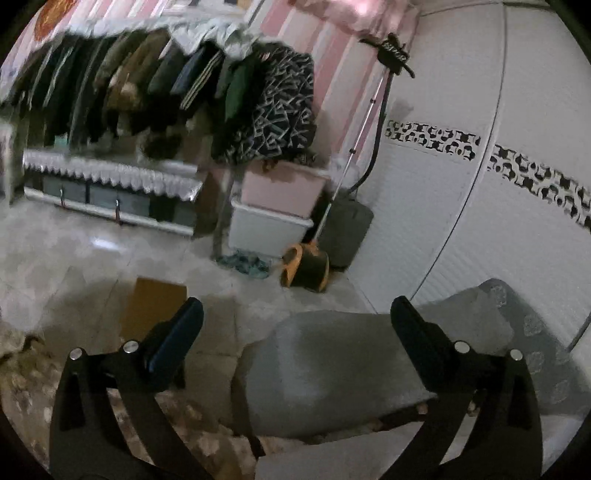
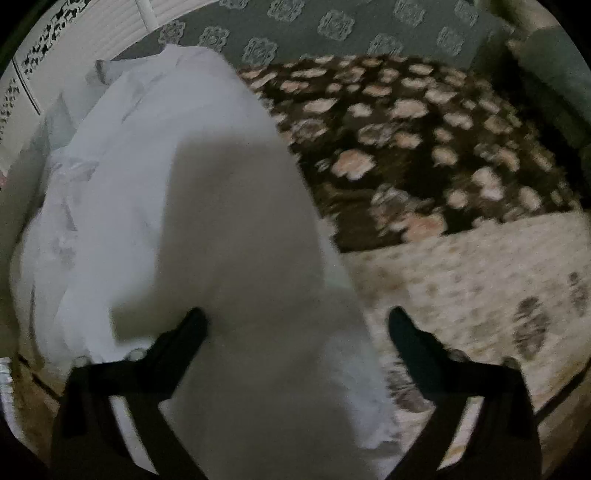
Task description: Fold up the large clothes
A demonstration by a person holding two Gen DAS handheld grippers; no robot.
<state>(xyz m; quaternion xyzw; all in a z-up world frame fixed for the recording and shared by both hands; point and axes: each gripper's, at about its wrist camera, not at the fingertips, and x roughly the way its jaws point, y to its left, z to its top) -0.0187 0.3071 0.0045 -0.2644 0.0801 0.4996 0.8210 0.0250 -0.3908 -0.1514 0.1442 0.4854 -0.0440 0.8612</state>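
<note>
A large white garment lies spread on a flowered cover in the right wrist view, rumpled at the left. My right gripper is open just above its near end, with cloth between the spread fingers but not pinched. My left gripper is open and empty, raised and pointing at the room over a grey cushion. A white strip of cloth shows at the bottom edge there.
A dark flowered blanket and grey patterned cushions lie beyond the garment. In the left wrist view a rack of hanging clothes, storage boxes, a steamer, a white wardrobe and a cardboard piece show.
</note>
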